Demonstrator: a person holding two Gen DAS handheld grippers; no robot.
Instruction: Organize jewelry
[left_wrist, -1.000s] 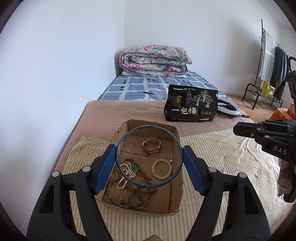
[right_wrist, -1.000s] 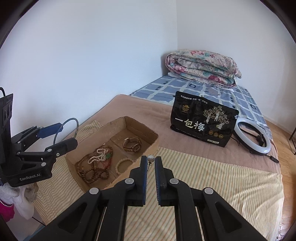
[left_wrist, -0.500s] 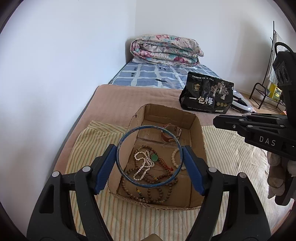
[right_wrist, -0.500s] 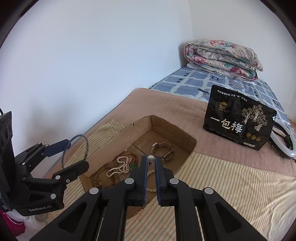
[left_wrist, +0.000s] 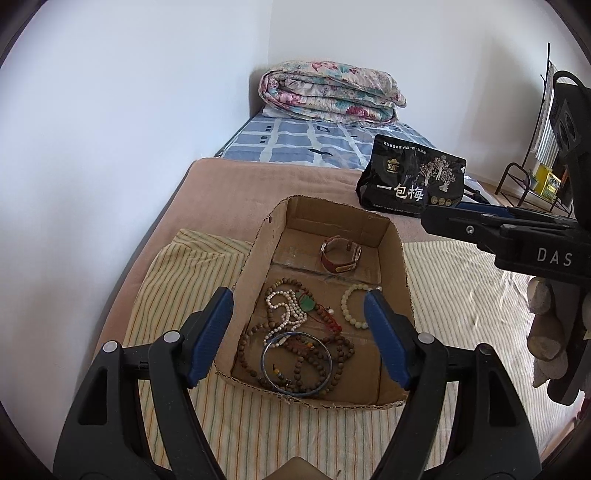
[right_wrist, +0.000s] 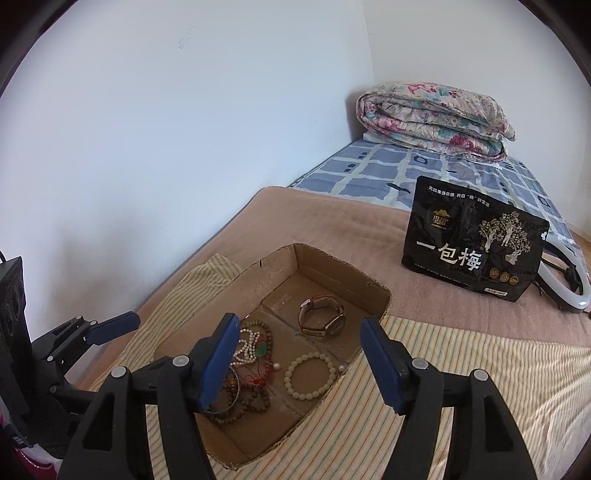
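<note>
Cardboard box (left_wrist: 400, 258): small pearl (right_wrist: 341, 368) is lying against its wall, risking loss; left gripper (left_wrist: 299, 314) gaping empty, right gripper (right_wrist: 297, 354) opening, empty.

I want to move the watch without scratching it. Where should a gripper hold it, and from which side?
Grip the watch across its brown strap, coming from above. It rests on its edge as an open loop, apart from the beads in the box, so one finger can go inside the loop and one outside, probably avoiding the face.

Bracelets, beads (left_wrist: 295, 354) inside cardboard box (left_wrist: 402, 273)
</note>
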